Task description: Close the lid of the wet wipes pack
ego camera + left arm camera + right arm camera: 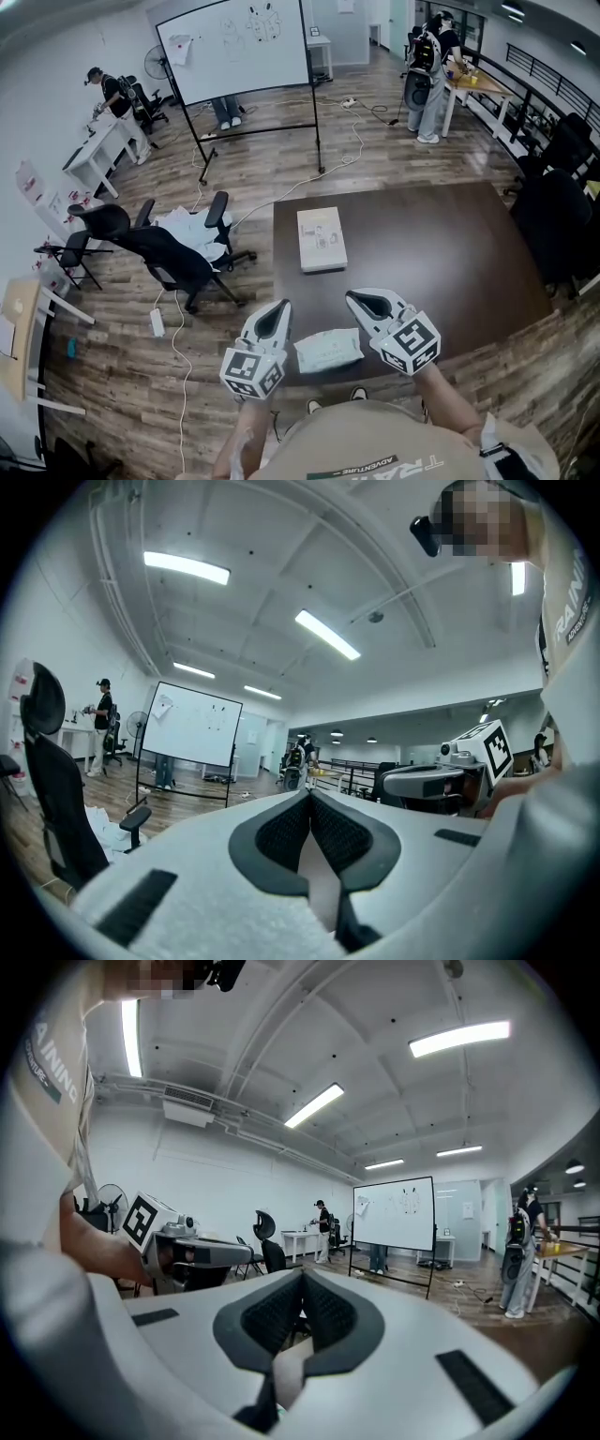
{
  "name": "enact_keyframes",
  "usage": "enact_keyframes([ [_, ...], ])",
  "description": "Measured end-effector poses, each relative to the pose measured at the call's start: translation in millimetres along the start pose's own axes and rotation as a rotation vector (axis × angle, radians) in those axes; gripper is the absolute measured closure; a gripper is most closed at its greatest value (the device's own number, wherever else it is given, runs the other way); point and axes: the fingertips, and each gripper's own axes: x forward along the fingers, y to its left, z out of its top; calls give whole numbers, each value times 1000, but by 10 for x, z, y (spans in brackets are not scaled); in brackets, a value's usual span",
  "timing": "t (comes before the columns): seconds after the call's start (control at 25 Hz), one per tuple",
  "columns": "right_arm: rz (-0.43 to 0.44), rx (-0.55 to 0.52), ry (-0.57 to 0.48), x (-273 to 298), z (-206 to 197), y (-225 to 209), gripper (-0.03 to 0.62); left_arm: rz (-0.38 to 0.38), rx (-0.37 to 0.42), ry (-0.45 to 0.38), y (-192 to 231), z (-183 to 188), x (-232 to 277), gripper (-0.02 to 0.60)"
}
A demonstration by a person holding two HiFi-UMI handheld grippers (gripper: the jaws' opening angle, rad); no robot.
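Observation:
The wet wipes pack [328, 351], pale with a greenish print, lies at the near edge of the dark brown table [422, 244]. From the head view I cannot tell how its lid stands. My left gripper [274, 319] hovers just left of the pack and my right gripper [367, 302] just right of it, both raised and pointing away from me. Each one's jaws meet at the tips with nothing between them. The left gripper [309, 794] and the right gripper [302, 1274] look out across the room, so the pack is hidden in both gripper views.
A flat white box [322, 239] lies farther out on the table. Black office chairs [173, 253] stand left of the table, with cables [178, 347] on the wood floor. A whiteboard [234, 47] and people at desks are far back.

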Motion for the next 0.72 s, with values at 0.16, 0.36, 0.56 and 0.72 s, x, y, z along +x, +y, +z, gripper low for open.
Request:
enact_keyframes([
  [0.16, -4, 7, 11, 7, -51, -13, 580, -9, -9, 20, 5, -75, 17, 572],
  [0.36, -19, 16, 15, 39, -63, -56, 580, -11, 0, 12, 75, -9, 1, 572],
  [0.56, -16, 32, 12, 74, -113, -37, 580, 1, -18, 17, 142, -86, -21, 572],
  [0.72, -13, 37, 17, 100, -162, -48, 580, -2, -24, 20, 151, -149, 9, 572],
])
